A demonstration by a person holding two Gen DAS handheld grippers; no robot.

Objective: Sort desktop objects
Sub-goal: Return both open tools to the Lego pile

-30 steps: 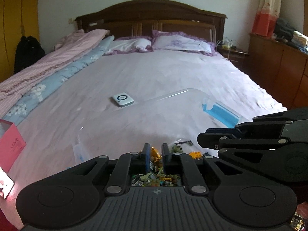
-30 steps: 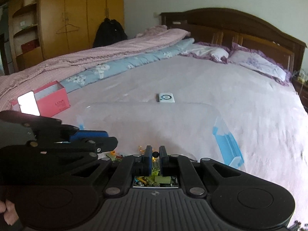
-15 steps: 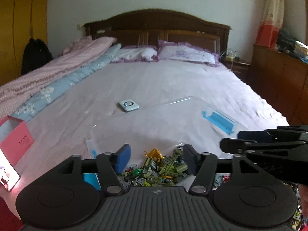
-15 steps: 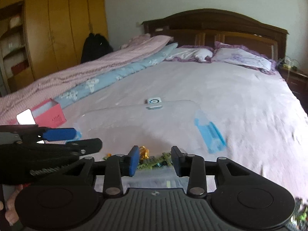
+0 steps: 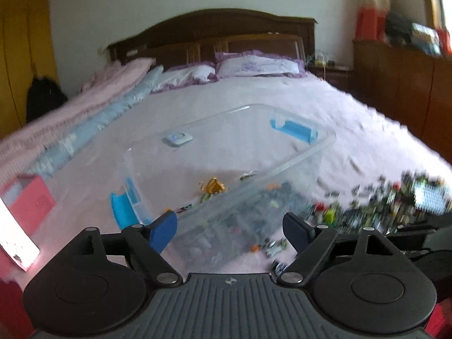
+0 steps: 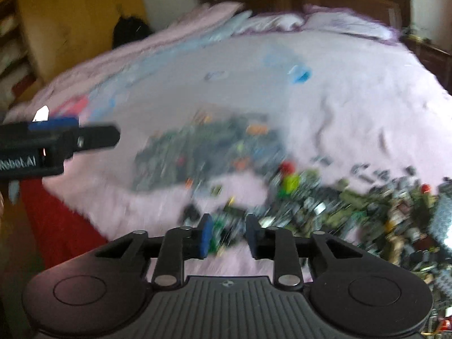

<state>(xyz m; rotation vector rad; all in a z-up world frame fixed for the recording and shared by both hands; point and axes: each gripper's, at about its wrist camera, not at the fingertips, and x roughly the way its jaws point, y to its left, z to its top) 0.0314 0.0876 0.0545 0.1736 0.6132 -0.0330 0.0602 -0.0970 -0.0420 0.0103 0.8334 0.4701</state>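
At the foot edge of the bed (image 5: 282, 107), your left gripper (image 5: 230, 227) hangs with its jaws spreading wide, nothing pressed between the pads, just short of the clear storage bin (image 5: 254, 169). The bin lies on the sheet with its blue latches showing and only a few pieces inside. Your right gripper (image 6: 227, 237) has its jaws narrowing over the near edge of the heap of small building pieces (image 6: 325, 203), which spreads toward the bed's right corner. The blur hides whether a pad touches anything; no piece is clearly held.

The step looks like an early pick from the heap, with most of the sorting undone. To do it well, slow the right gripper until the view sharpens. Choose a single piece at the heap's fringe rather than the dense middle. Close on it squarely, so neighbours are not dragged across the soft sheet. Keep the left gripper clear of the bin's rim.
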